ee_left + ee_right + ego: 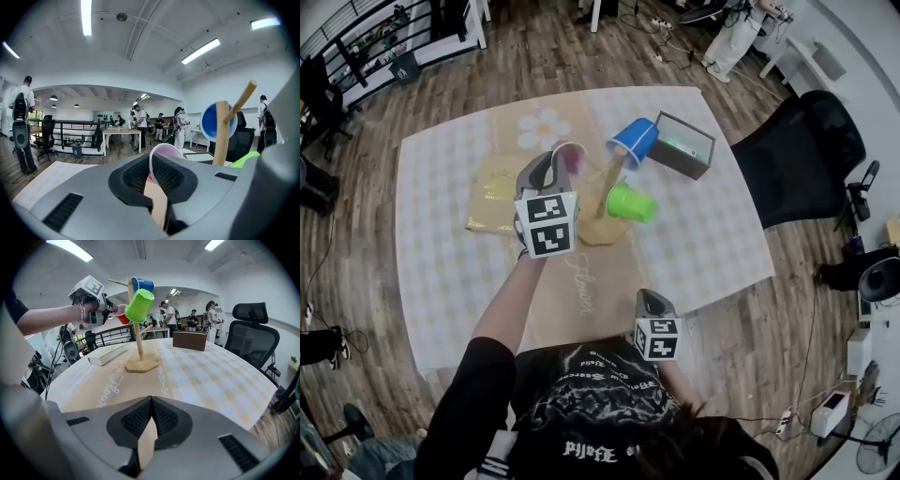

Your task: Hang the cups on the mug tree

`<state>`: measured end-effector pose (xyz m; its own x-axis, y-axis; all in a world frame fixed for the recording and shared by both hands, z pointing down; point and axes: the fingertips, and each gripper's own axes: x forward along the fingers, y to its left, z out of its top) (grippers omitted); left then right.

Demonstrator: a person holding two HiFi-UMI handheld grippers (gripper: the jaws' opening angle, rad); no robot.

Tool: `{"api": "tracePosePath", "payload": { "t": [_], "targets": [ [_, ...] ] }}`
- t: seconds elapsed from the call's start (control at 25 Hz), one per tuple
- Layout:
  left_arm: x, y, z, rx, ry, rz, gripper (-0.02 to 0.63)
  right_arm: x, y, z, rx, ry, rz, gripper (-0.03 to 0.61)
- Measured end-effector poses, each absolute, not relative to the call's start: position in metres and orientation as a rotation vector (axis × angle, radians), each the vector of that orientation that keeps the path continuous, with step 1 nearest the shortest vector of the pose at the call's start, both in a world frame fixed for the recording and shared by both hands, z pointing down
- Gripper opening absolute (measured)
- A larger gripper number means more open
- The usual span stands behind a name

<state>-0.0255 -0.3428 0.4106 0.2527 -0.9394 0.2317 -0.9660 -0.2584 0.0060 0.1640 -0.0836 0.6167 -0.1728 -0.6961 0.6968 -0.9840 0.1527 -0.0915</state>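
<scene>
Pink cup [165, 151] sits pinched by its rim in the left gripper [151, 165], tipped, probably to suit the mug tree [221, 136] just ahead; right gripper [151, 404] rests closed, empty.

**Plastic, bare wood and cloth**

My left gripper [151, 164] has a smooth, matt grey plastic shell. Its pads [136, 176] are black with a fine ribbed grain, and my right gripper [150, 401] is built the same. The pink cup [164, 151] is thin, smooth plastic, slightly see-through at the rim. The blue cup [633, 141] and green cup [630, 202] look like glossy plastic too. The mug tree [595, 232] is pale, unpainted wood with a matt finish. The tablecloth [712, 234] is matt checked fabric with a plain beige runner [581, 281] along its middle. The floor [534, 56] is wood plank with a soft sheen.
</scene>
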Motion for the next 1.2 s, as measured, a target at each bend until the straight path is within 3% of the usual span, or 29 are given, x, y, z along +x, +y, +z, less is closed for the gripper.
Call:
{"api": "tracePosePath", "payload": {
  "t": [1.2],
  "targets": [
    [0.027,-0.289,0.419,2.828,-1.805,0.599,0.046,0.168,-0.078,0.616,1.631,-1.930,0.777,0.008]
  ]
}}
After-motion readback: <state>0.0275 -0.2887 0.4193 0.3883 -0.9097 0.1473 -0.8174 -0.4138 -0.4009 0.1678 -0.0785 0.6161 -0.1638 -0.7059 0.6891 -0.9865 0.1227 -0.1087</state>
